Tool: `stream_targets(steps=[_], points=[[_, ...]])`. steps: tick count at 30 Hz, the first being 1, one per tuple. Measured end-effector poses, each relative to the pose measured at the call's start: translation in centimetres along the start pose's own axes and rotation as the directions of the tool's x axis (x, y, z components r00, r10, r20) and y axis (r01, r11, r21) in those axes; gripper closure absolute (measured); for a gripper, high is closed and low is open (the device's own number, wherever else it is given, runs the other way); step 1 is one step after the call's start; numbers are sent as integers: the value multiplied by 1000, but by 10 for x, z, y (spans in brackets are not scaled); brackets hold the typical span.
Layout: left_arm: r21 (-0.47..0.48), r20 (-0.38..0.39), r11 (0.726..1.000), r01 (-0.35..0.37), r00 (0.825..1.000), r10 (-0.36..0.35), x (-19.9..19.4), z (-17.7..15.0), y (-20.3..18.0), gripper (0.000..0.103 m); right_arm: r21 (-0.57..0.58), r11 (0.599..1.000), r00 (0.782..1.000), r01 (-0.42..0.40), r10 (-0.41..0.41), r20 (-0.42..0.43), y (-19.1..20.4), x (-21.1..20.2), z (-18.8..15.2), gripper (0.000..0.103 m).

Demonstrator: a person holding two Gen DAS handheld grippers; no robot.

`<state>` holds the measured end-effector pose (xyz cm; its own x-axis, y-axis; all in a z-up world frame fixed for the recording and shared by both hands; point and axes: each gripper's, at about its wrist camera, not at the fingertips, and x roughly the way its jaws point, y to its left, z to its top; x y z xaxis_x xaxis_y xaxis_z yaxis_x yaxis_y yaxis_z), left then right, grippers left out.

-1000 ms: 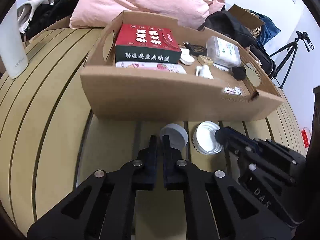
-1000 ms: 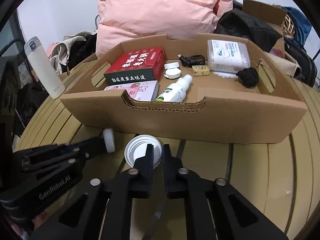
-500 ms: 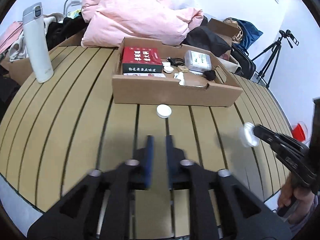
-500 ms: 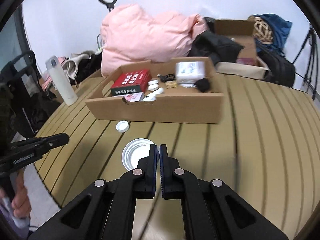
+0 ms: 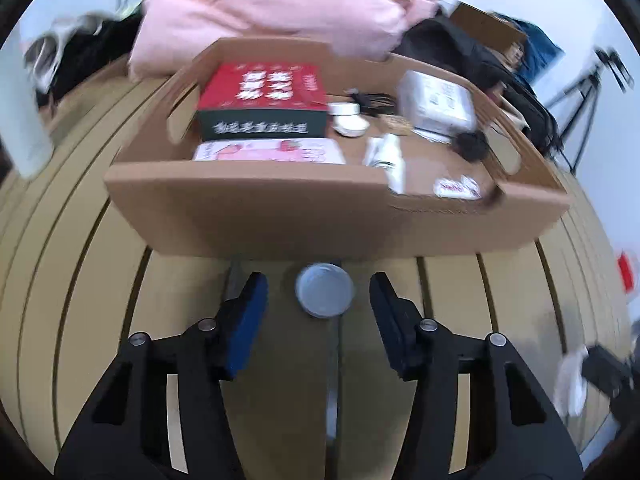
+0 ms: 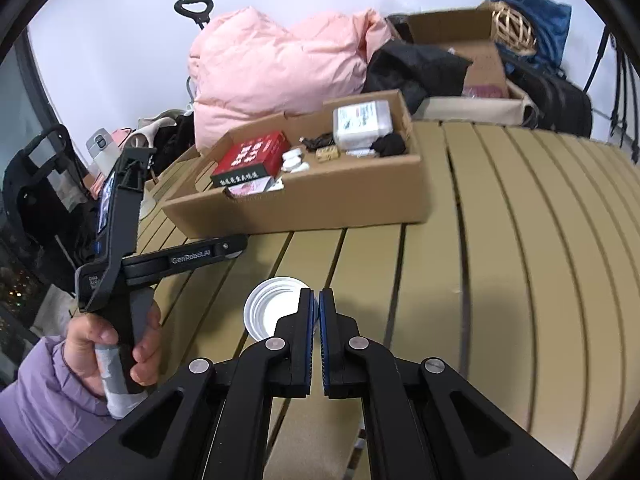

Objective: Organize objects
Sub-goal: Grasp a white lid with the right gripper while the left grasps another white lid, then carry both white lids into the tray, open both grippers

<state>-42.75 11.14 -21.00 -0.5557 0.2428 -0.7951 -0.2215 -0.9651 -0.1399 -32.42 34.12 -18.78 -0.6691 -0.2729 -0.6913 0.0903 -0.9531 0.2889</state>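
A small grey-white round lid point(image 5: 325, 289) lies on the slatted table just in front of the cardboard tray point(image 5: 280, 216). My left gripper point(image 5: 318, 292) is open, its jaws on either side of the lid and apart from it. My right gripper point(image 6: 317, 300) is shut on the rim of a larger white ribbed lid point(image 6: 272, 312) and holds it above the table, back from the tray point(image 6: 320, 204). The tray holds a red box point(image 5: 260, 92), a pink packet point(image 5: 268, 150), a white bottle point(image 5: 390, 156) and a wipes pack point(image 5: 436, 100).
A pink duvet point(image 6: 276, 64), black bags point(image 6: 552, 96) and an open carton point(image 6: 460, 36) crowd the far table edge. A white flask point(image 6: 102, 148) stands at the left. A tripod point(image 5: 584, 92) stands beyond the table's right side. The person's hand point(image 6: 108, 344) grips the left gripper's handle.
My left gripper has come forward to the tray's front wall and opened around the small lid. My right gripper has stayed shut on the white lid, back from the tray.
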Motion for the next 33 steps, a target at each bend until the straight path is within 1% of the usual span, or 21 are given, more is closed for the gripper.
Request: stream_targets(steps=[1, 2, 3, 4, 7, 9, 10, 13, 16, 17, 18, 20, 22, 23, 26, 27, 30, 33], points=[[26, -10, 1000, 3, 1000, -3, 3, -3, -5, 59, 3, 1000, 1000, -4, 4, -2, -1, 3, -1, 100], [47, 12, 999, -27, 1000, 26, 3, -5, -10, 61, 5, 1000, 1000, -12, 12, -6, -1, 8, -2, 100], [72, 25, 994, -78, 997, 76, 5, -8, -14, 75, 9, 1000, 1000, -16, 16, -10, -2, 12, -2, 100], [86, 40, 989, -117, 993, 113, 5, -9, -17, 78, 12, 1000, 1000, -18, 18, -12, -2, 15, -3, 100], [59, 18, 997, -55, 998, 54, 0, -11, -16, 78, 16, 1000, 999, -25, 26, -19, -1, 20, -5, 100], [48, 14, 997, -54, 998, 54, -11, -13, -15, 78, 15, 1000, 1000, -27, 27, -15, -1, 15, -5, 100], [51, 21, 998, -44, 999, 43, -23, -15, -16, 78, 14, 999, 1000, -29, 29, -8, -1, 10, -5, 100], [61, 48, 998, 15, 999, -18, -72, -23, -18, 78, 10, 999, 999, -34, 33, 24, -2, -15, -1, 100], [76, 83, 995, 58, 994, -65, -137, -38, -17, 78, -16, 999, 997, -45, 46, 63, 2, -56, 0, 100], [90, 106, 994, 58, 992, -68, -166, -48, -15, 78, -45, 998, 996, -35, 39, 80, 5, -74, -3, 100], [103, 118, 993, 51, 991, -64, -180, -54, -14, 78, -70, 997, 995, -24, 30, 94, 9, -90, -6, 100], [132, 153, 991, 8, 988, -28, -223, -74, -9, 78, -113, 994, 993, -7, 21, 117, 14, -131, -18, 100], [129, 177, 991, -17, 984, -6, -255, -95, -2, 78, -143, 990, 990, 19, 1, 144, 19, -171, -34, 100], [128, 183, 992, -12, 983, -12, -271, -108, 3, 78, -151, 988, 987, 33, -9, 158, 21, -193, -46, 100], [98, 205, 995, -12, 979, -8, -299, -126, 10, 78, -156, 986, 985, 59, -32, 171, 26, -237, -78, 100], [94, 211, 996, -4, 977, -16, -302, -127, 11, 78, -152, 986, 986, 63, -39, 162, 26, -244, -85, 100], [91, 235, 995, 29, 971, -49, -311, -128, 9, 78, -131, 990, 989, 49, -30, 145, 29, -250, -93, 100], [98, 234, 994, 47, 970, -69, -308, -124, 7, 78, -147, 988, 989, 47, -25, 148, 35, -244, -88, 100]])
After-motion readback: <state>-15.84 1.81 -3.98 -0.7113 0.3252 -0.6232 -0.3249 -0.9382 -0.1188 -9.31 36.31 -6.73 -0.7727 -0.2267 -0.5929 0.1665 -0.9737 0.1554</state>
